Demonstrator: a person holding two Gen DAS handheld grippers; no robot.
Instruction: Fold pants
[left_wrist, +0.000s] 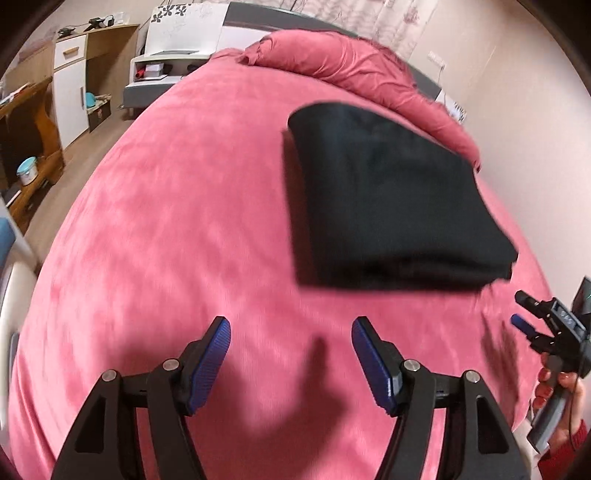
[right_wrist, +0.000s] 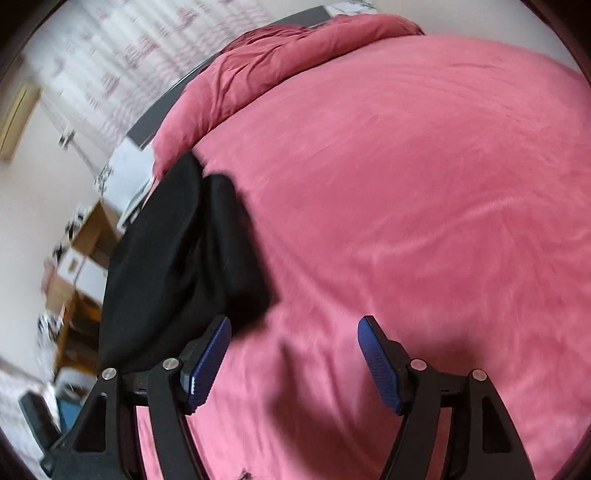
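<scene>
The black pants (left_wrist: 391, 199) lie folded into a thick rectangle on the pink bed (left_wrist: 184, 229), ahead and to the right of my left gripper (left_wrist: 291, 325). That gripper is open and empty, held above the bedspread. My right gripper (left_wrist: 524, 314) shows at the right edge of the left wrist view, held in a hand, just right of the pants' near corner. In the right wrist view the right gripper (right_wrist: 295, 325) is open and empty, with the pants (right_wrist: 177, 258) ahead on its left, beside its left finger.
A rumpled pink duvet (left_wrist: 351, 62) is bunched along the far edge of the bed by the grey headboard. Wooden shelves and a white cabinet (left_wrist: 70, 92) stand on the left past the bed. The bed's edge (right_wrist: 140, 206) lies just left of the pants in the right wrist view.
</scene>
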